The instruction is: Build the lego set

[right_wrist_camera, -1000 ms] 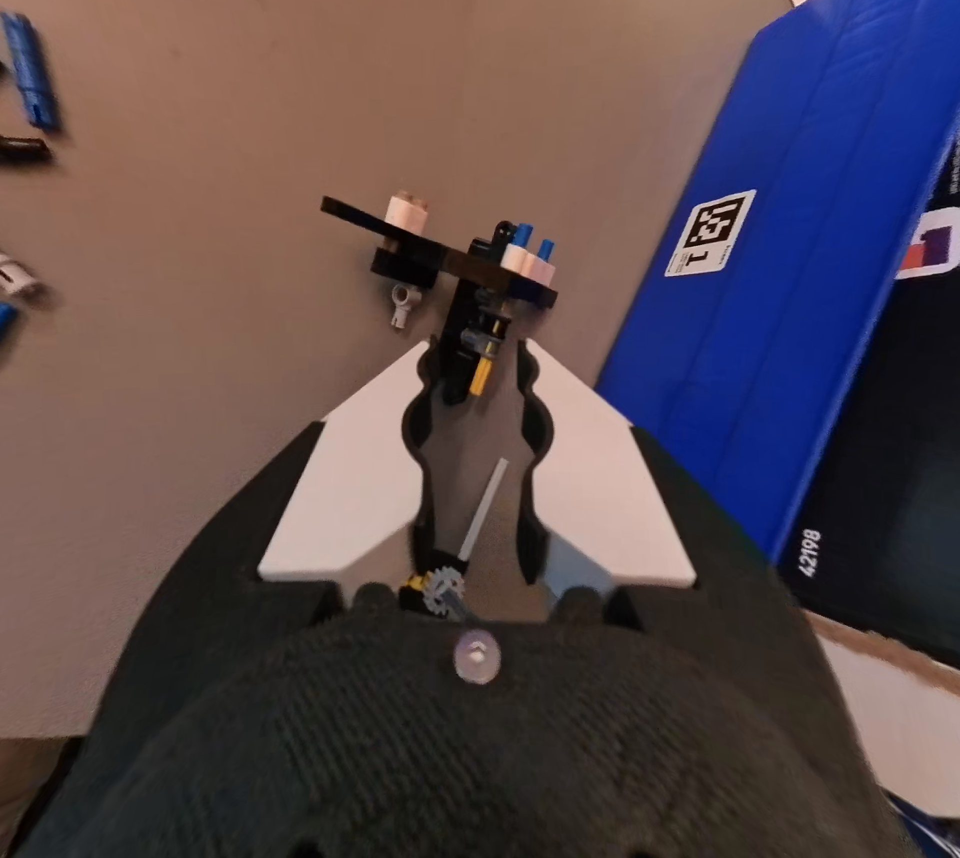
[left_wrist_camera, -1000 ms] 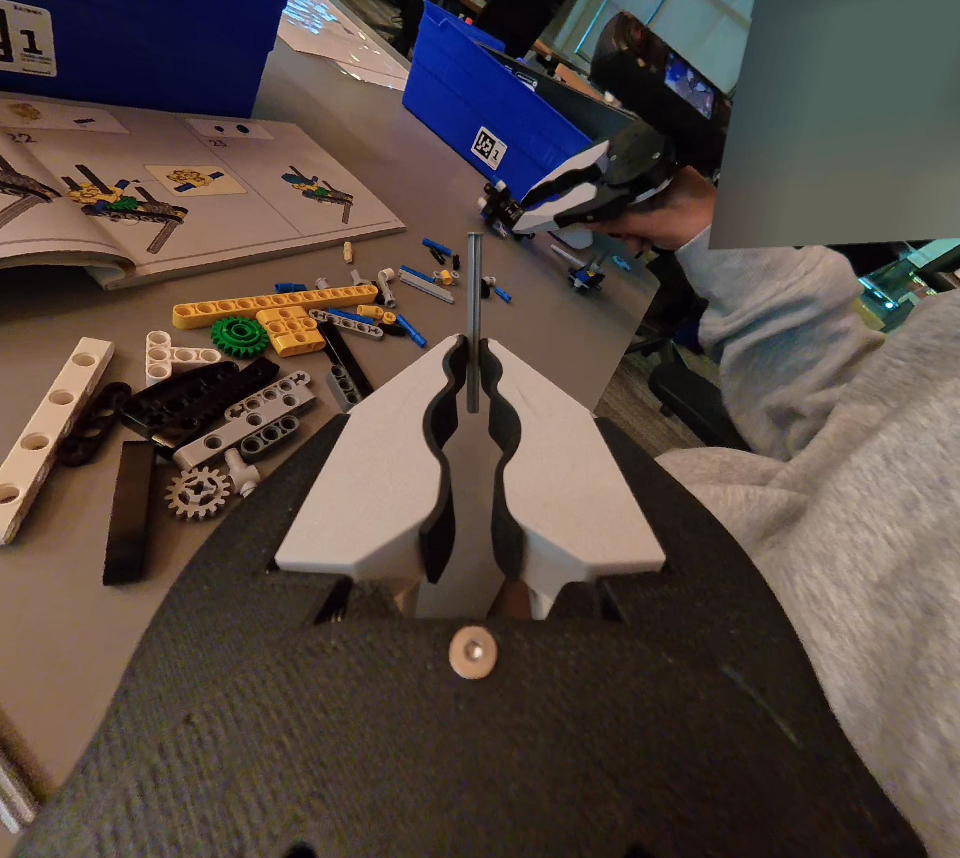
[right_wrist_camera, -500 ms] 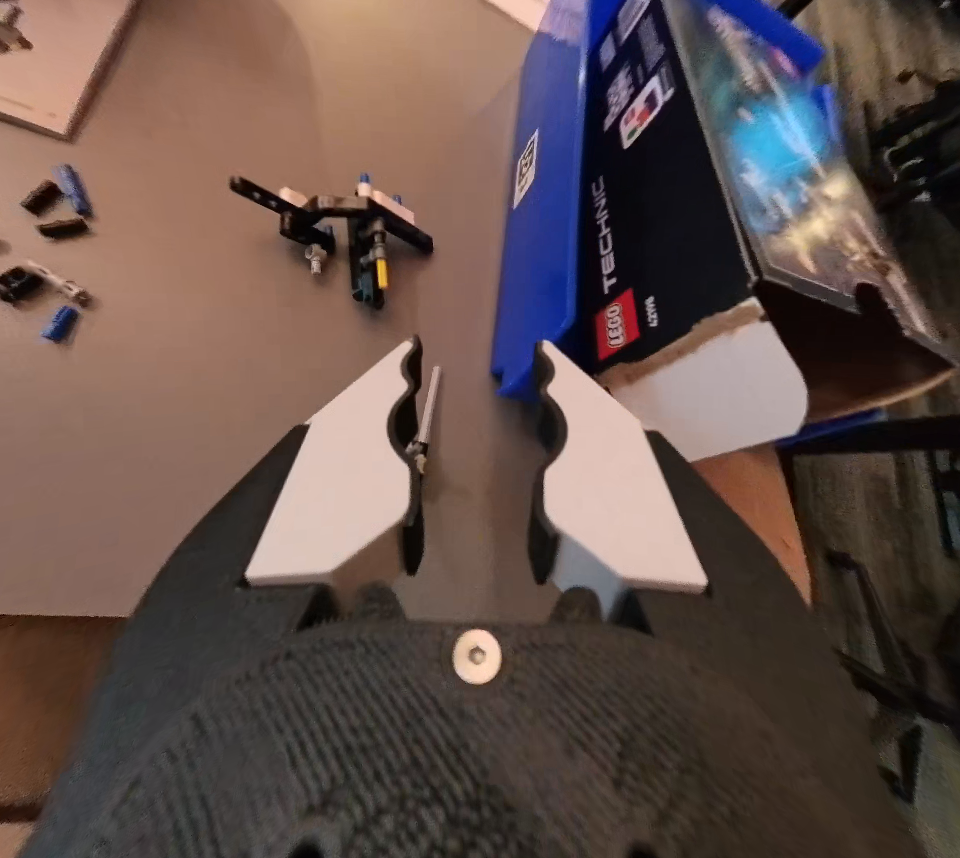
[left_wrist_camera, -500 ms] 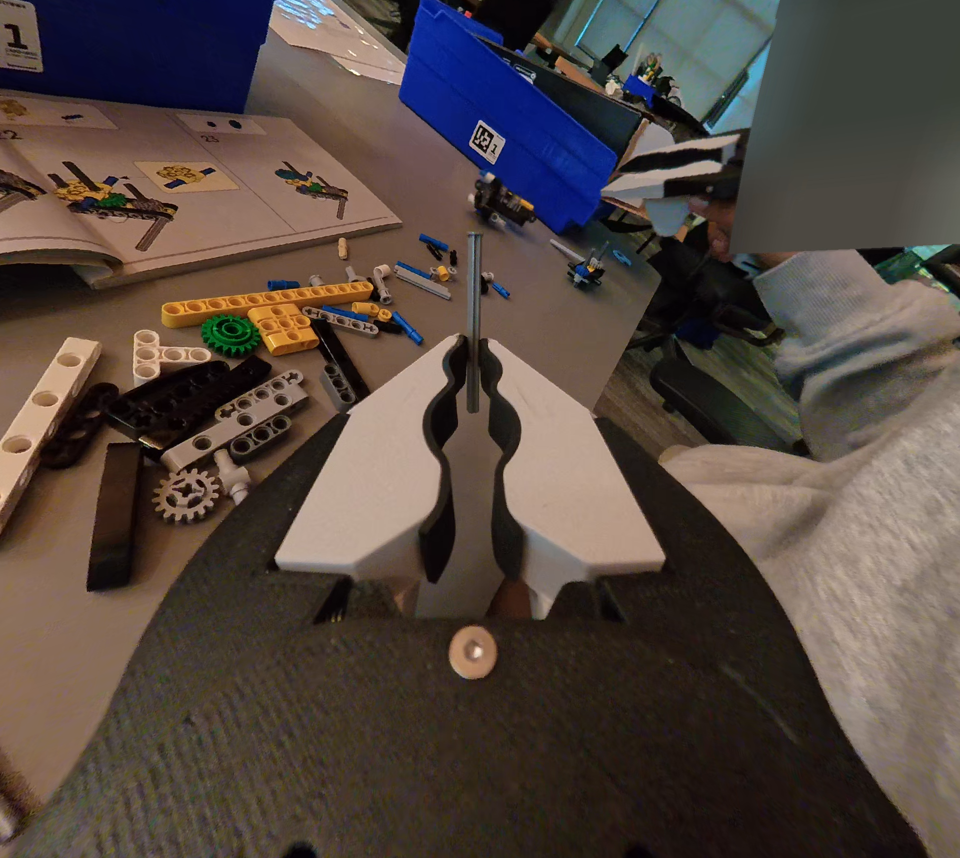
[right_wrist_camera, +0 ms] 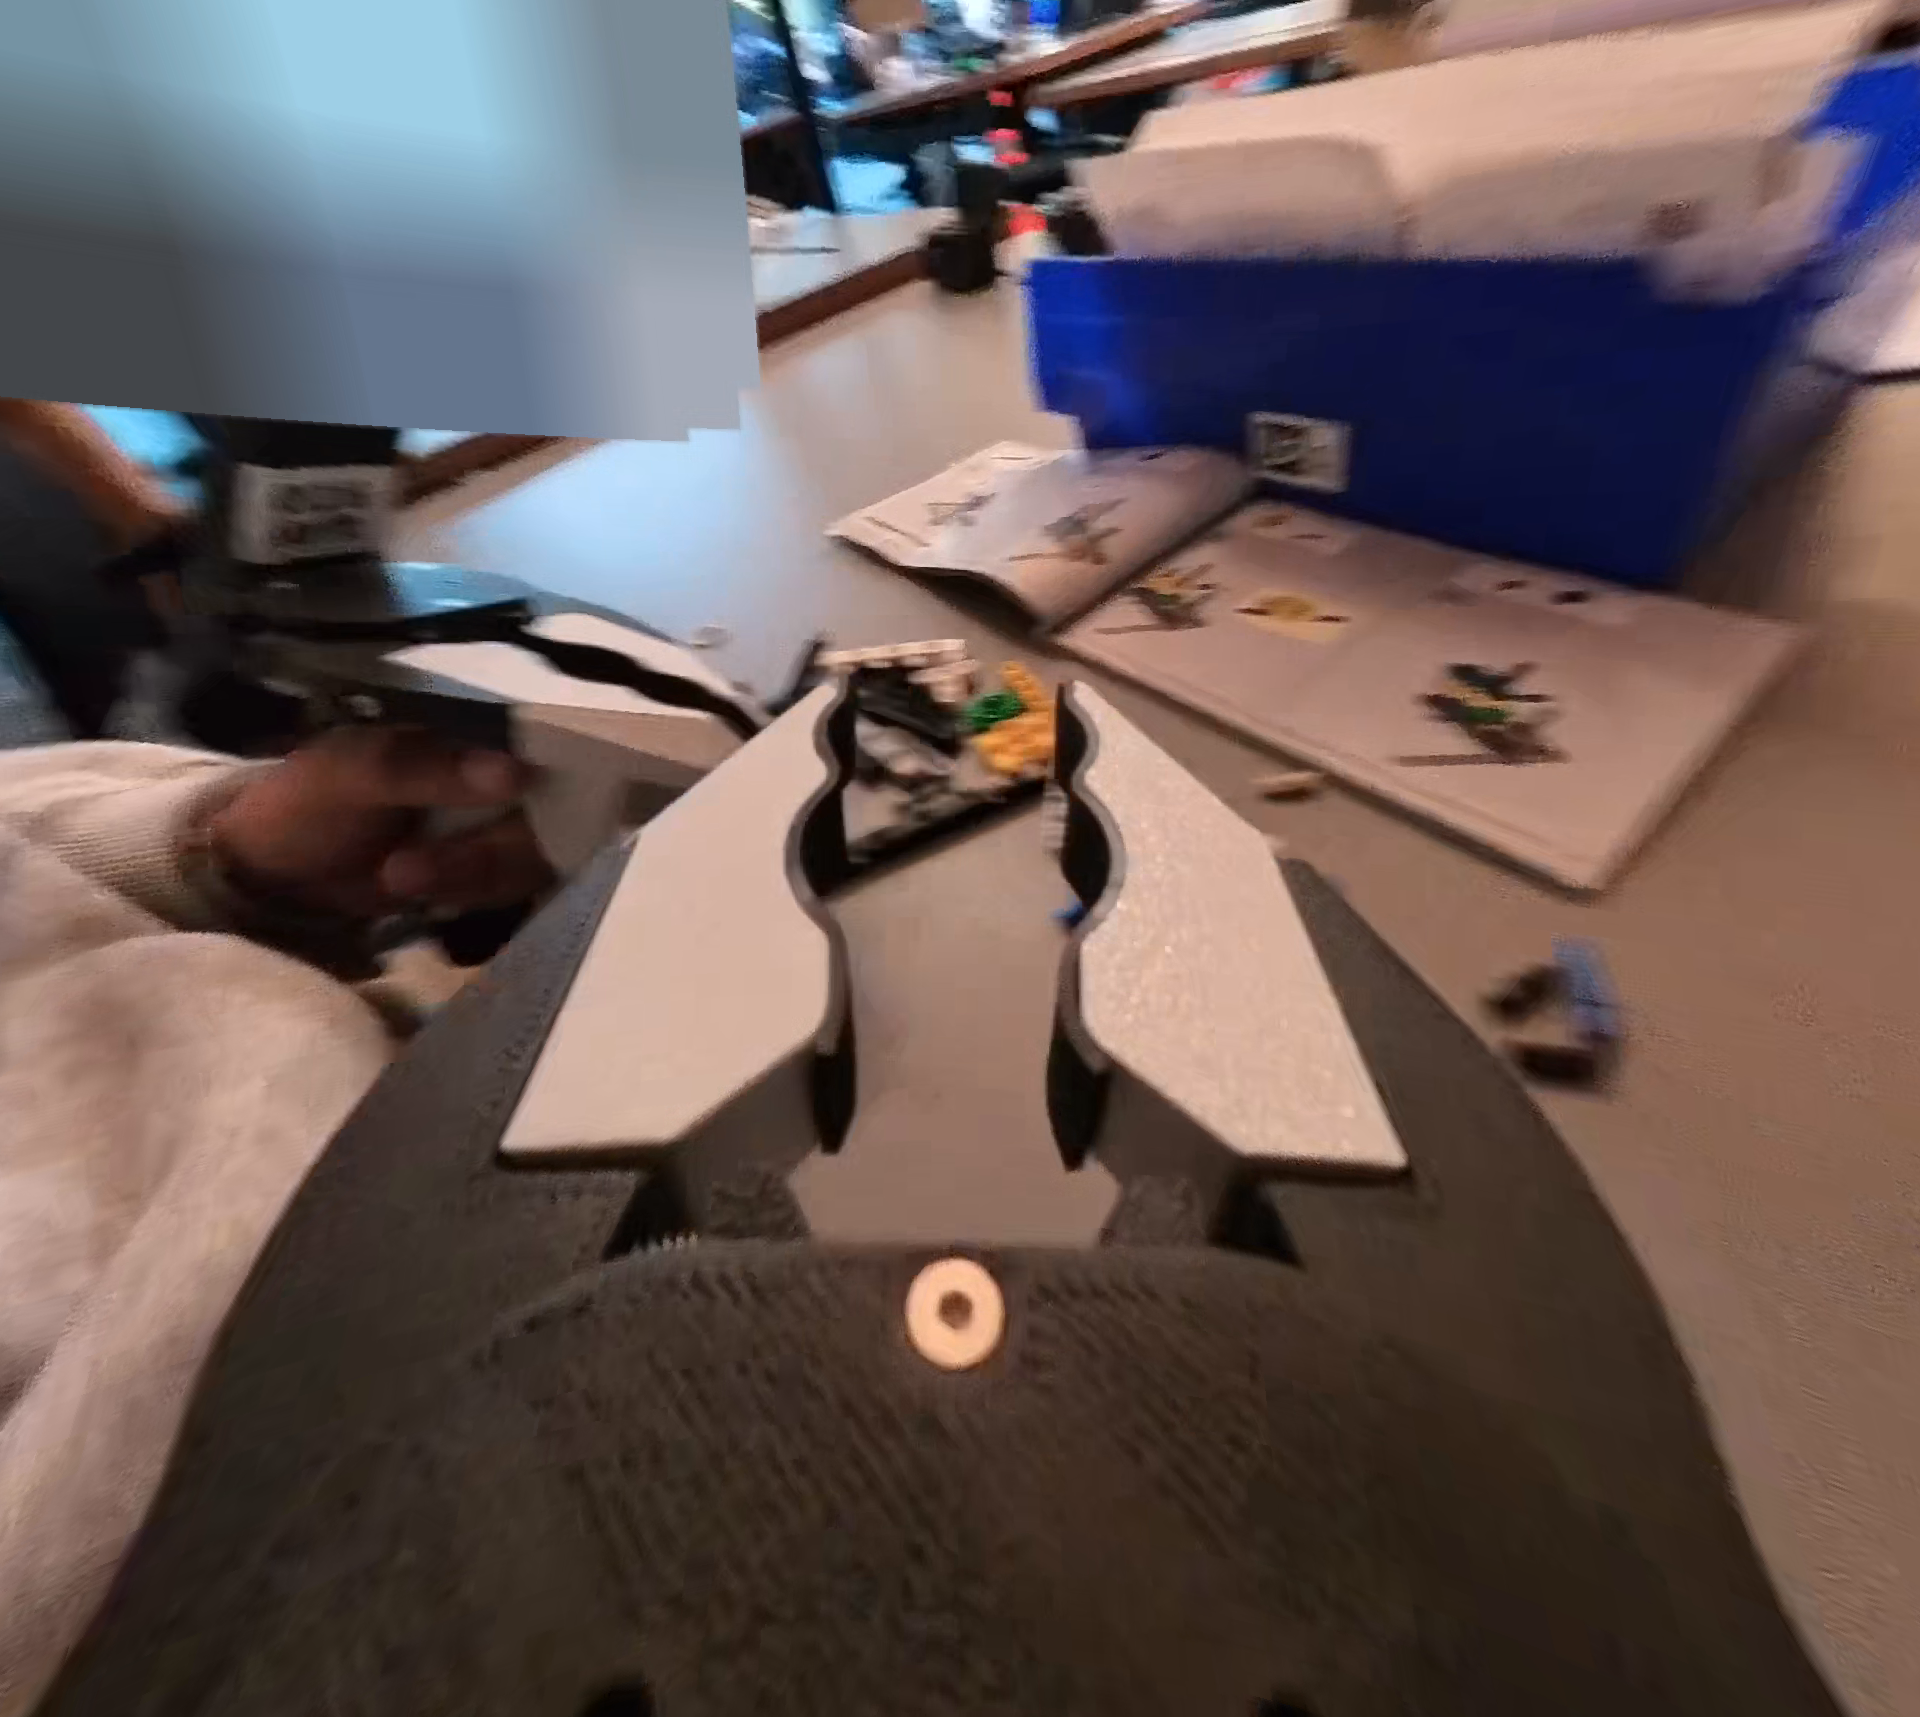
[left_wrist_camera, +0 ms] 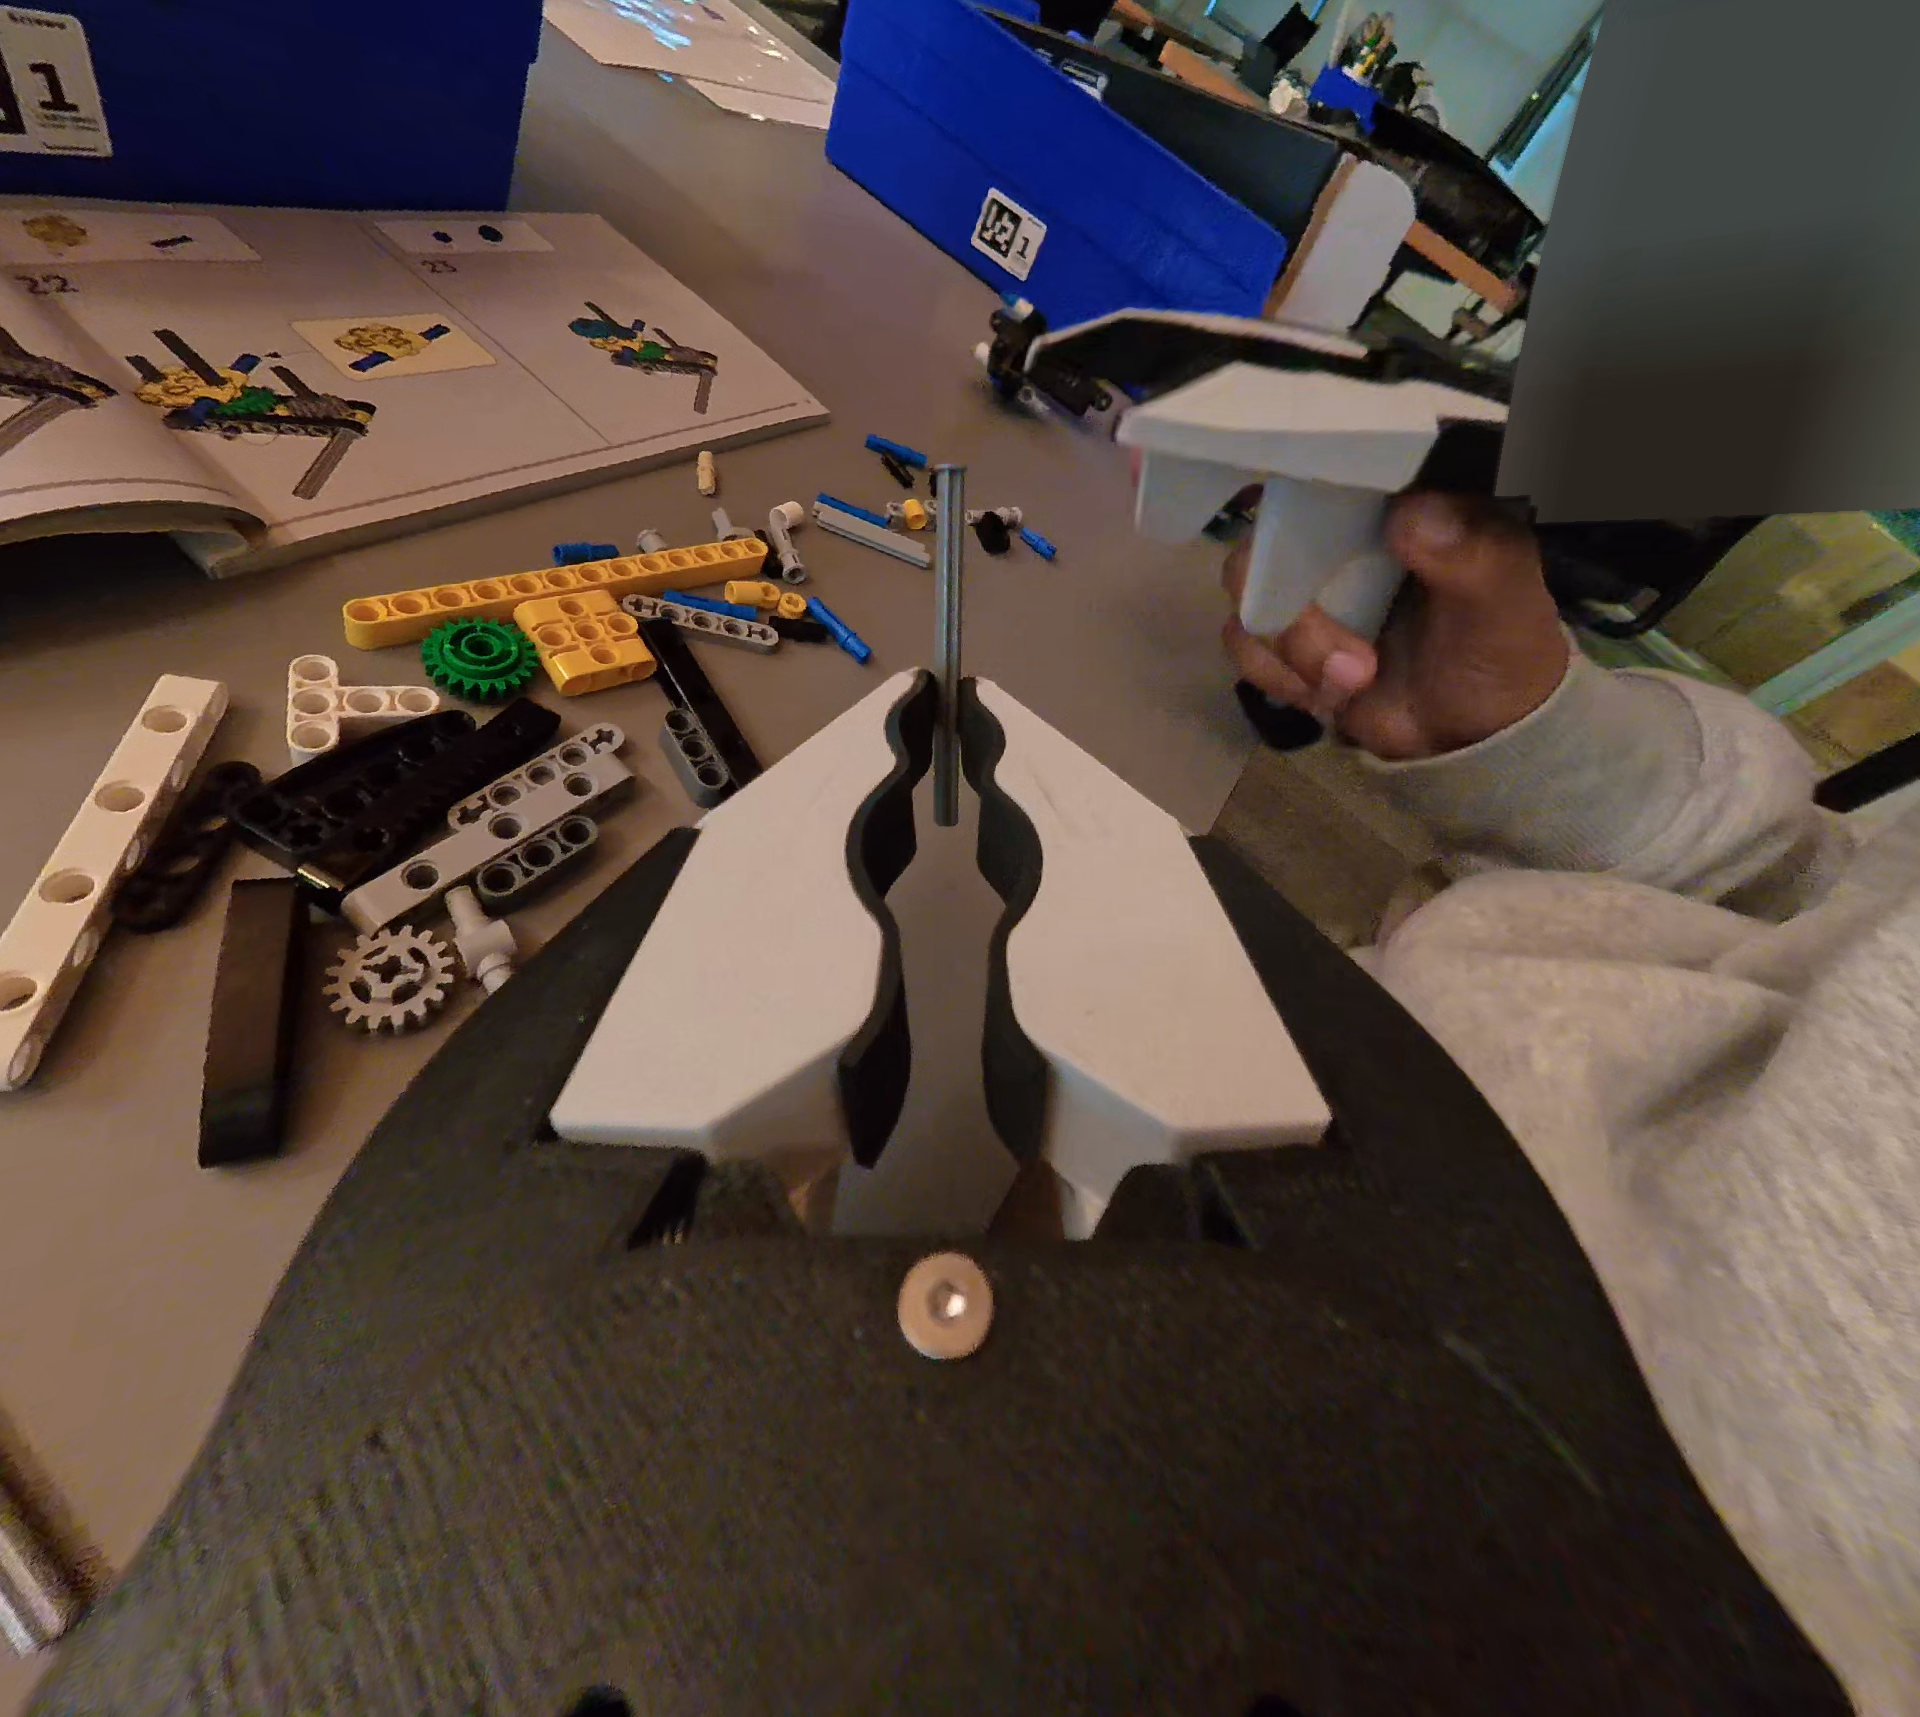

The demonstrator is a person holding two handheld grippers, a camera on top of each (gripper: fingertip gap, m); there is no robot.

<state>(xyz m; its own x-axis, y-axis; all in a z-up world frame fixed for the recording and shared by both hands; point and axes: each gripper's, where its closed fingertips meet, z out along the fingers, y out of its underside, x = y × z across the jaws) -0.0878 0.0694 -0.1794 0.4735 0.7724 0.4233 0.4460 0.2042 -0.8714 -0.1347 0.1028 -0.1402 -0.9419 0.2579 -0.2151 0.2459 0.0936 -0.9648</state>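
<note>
My left gripper (left_wrist_camera: pixel 943 693) is shut on a thin grey axle (left_wrist_camera: pixel 945 587) that sticks out forward past its tips, above the table. My right gripper (right_wrist_camera: pixel 945 711) is open and empty, low over the table and facing the pile of loose parts (right_wrist_camera: pixel 935 732). In the left wrist view it shows side-on (left_wrist_camera: pixel 1081 353), held by a hand (left_wrist_camera: pixel 1403 628). A small black partly built assembly (left_wrist_camera: pixel 1010 358) sits on the table just beyond it. The left gripper also shows in the blurred right wrist view (right_wrist_camera: pixel 727 711).
Loose parts lie left of my left gripper: a yellow beam (left_wrist_camera: pixel 561 587), green gear (left_wrist_camera: pixel 480 657), white beam (left_wrist_camera: pixel 94 857), grey gear (left_wrist_camera: pixel 390 981), black beams (left_wrist_camera: pixel 384 784). An open instruction booklet (left_wrist_camera: pixel 416 379) lies behind. Blue bins (left_wrist_camera: pixel 1039 150) stand at the back. There is about 7 cm between the tips of the two grippers.
My right gripper has drawn back from the small black assembly, which stays on the table, and swung round to face the parts pile, still open. My left gripper has kept the axle, nearly still.
</note>
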